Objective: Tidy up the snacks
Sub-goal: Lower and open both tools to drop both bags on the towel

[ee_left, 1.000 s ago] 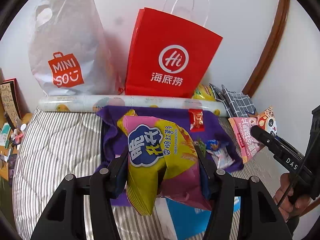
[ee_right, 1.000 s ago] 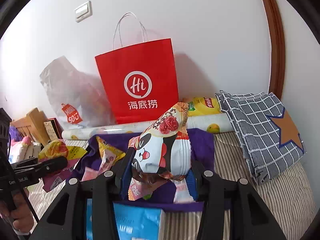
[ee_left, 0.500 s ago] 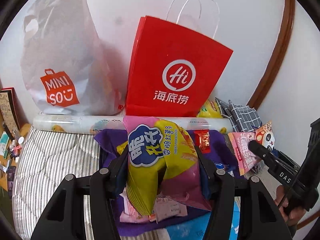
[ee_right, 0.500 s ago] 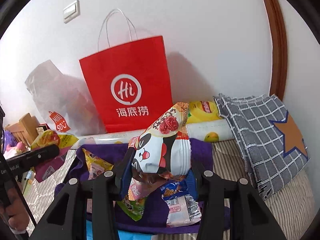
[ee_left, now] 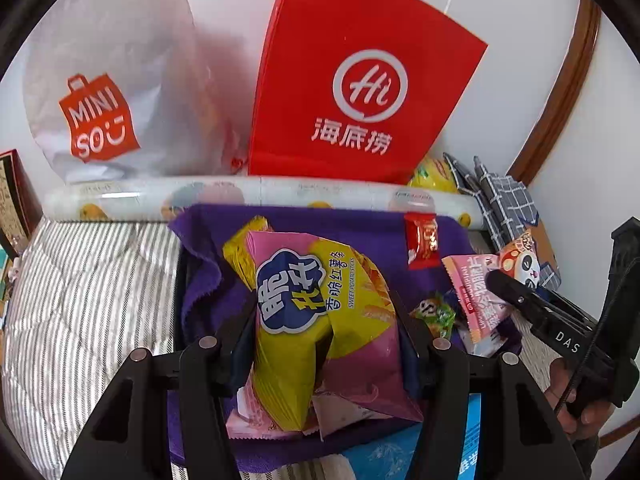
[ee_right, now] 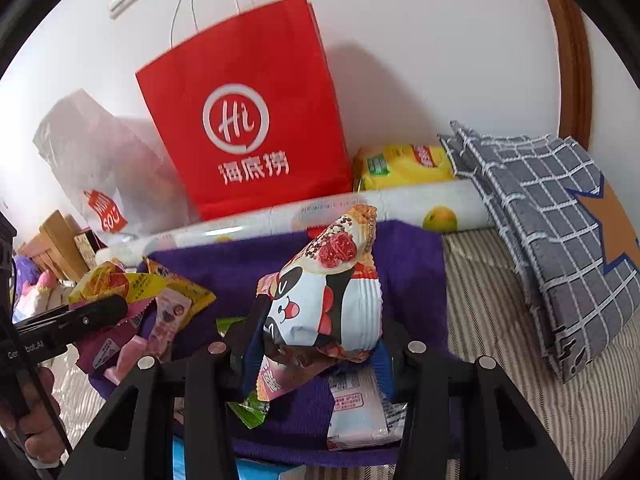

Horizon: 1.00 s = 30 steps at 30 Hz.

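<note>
My left gripper (ee_left: 324,320) is shut on a yellow and pink bag of sweet potato sticks (ee_left: 304,292), held just above a purple cloth-lined box (ee_left: 360,228). My right gripper (ee_right: 320,328) is shut on a pink packet with a panda face (ee_right: 328,292), over the right half of the same purple cloth (ee_right: 408,264). Loose snacks lie on the cloth: a red candy (ee_left: 420,240), a green wrapper (ee_left: 436,312) and a white packet (ee_right: 356,412). In the left wrist view, the right gripper (ee_left: 500,280) and its panda packet (ee_left: 476,292) show at the right.
A red paper bag (ee_left: 360,92) and a white plastic shopping bag (ee_left: 108,92) stand against the wall behind a rolled printed mat (ee_left: 260,196). A grey checked cloth (ee_right: 540,208) and a yellow packet (ee_right: 404,164) lie at the right. Striped bedding (ee_left: 80,300) surrounds the box.
Both grippers have come forward and down toward the purple cloth, each still holding its packet. The red bag and the wall now loom larger.
</note>
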Available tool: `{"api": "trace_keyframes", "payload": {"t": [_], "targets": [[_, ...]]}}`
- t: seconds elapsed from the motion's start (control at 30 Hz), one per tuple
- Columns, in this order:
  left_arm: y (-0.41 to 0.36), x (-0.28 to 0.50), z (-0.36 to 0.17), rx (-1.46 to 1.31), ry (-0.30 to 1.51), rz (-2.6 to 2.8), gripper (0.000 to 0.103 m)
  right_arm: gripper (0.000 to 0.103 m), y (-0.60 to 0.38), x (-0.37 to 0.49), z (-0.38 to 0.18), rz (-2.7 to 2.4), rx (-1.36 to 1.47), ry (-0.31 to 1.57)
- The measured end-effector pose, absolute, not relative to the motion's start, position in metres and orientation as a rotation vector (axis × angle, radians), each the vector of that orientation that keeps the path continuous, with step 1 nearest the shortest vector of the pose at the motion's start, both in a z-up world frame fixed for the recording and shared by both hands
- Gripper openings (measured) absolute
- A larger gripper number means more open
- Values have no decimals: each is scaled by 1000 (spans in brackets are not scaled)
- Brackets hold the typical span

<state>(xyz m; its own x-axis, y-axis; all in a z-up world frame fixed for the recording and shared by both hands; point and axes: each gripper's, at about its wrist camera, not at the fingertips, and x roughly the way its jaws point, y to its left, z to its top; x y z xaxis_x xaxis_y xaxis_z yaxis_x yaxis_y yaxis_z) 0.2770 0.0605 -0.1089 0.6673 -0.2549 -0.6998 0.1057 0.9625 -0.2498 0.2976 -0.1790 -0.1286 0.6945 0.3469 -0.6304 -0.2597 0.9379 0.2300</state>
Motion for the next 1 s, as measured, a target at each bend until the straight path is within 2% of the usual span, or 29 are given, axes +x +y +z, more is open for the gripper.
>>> {"api": "trace_keyframes", "payload": {"t": [1.0], "targets": [[44, 281, -138, -133, 881, -174, 60, 45, -168, 304, -155, 314, 51, 788]]}}
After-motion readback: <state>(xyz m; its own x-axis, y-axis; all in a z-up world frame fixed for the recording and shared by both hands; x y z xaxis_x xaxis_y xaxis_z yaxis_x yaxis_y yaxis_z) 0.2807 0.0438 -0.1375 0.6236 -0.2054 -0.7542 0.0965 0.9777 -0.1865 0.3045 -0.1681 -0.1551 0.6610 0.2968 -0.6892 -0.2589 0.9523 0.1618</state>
